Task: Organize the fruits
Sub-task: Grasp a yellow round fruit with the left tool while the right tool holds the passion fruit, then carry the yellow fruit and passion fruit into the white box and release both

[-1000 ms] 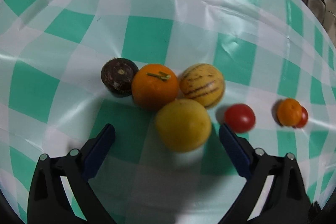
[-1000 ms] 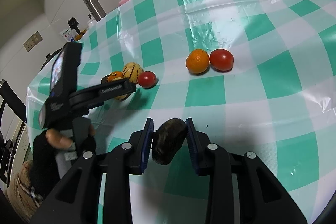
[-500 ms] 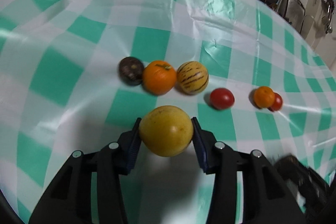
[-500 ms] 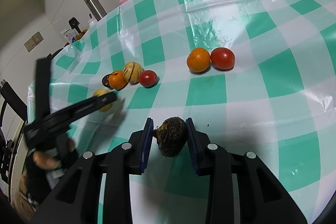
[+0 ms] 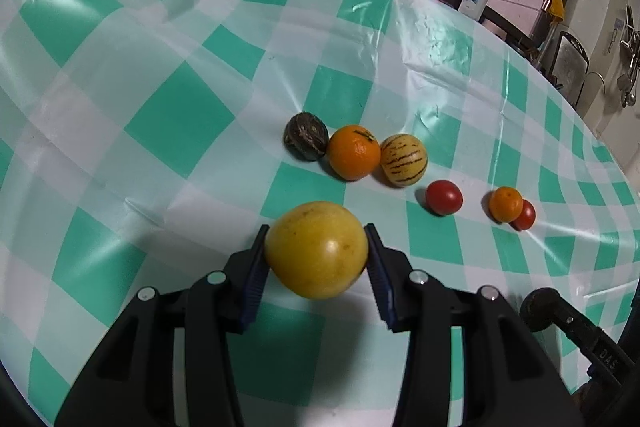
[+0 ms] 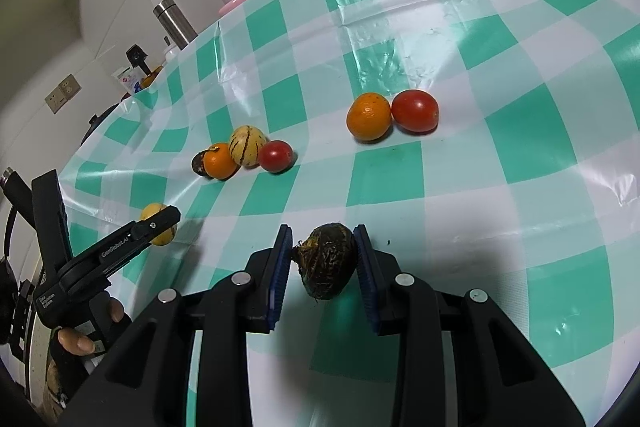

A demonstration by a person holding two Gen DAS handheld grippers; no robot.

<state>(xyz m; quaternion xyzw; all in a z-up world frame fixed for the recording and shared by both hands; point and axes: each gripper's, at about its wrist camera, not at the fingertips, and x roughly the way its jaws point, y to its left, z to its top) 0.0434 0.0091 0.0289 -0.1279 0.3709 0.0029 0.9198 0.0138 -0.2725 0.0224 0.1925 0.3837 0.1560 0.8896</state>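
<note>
My left hand-held gripper (image 5: 316, 253) is clamped on a large yellow fruit (image 5: 316, 249), one blue pad on each side, and I see the fruit lifted clear of the green-and-white checked tabletop (image 5: 180, 115), its shadow lying below it. My right hand-held gripper (image 6: 323, 263) holds a dark wrinkled fruit (image 6: 326, 261) between its pads, also above the cloth. Beyond the yellow fruit, a row lies on the tabletop: a dark round fruit (image 5: 306, 141) touching a big orange (image 5: 354, 152), which sits against a striped pale-yellow melon (image 5: 404, 159). Just beside the melon is a red tomato (image 5: 444, 197), slightly apart from it. Farther along, well apart from that group, a smaller orange (image 5: 506, 204) touches a second tomato (image 5: 525, 215). In the right wrist view I see a person's fingers (image 6: 74, 341) wrapped around the left gripper's handle.
</note>
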